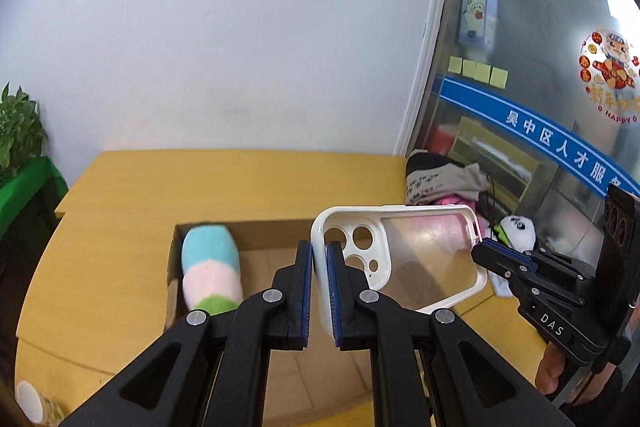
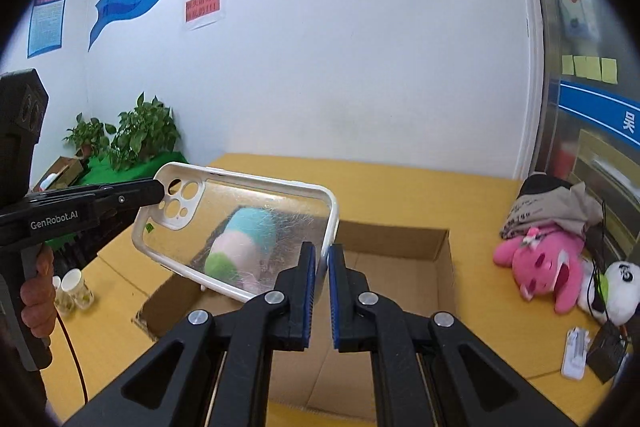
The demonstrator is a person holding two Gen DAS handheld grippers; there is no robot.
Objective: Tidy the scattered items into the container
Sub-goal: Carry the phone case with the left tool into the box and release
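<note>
A clear phone case (image 1: 424, 259) with a white rim hangs in the air over an open cardboard box (image 1: 272, 227) on the yellow table. My left gripper (image 1: 319, 255) is shut on the rim at the camera-cutout end. My right gripper (image 1: 482, 247) comes in from the right and pinches the opposite end. In the right wrist view the right gripper (image 2: 323, 255) is shut on the phone case (image 2: 240, 203) rim, and the left gripper (image 2: 162, 193) holds its far corner. A blue, pink and green striped plush (image 1: 210, 263) lies inside the cardboard box (image 2: 400, 239).
On the table right of the box lie a pile of clothes (image 2: 552, 203), a pink plush (image 2: 540, 259), a panda plush (image 2: 616, 291), a white gadget (image 2: 576, 351) and a black adapter (image 2: 606, 353). Paper cups (image 2: 74, 291) stand at the left. Potted plants (image 2: 144, 135) sit beyond.
</note>
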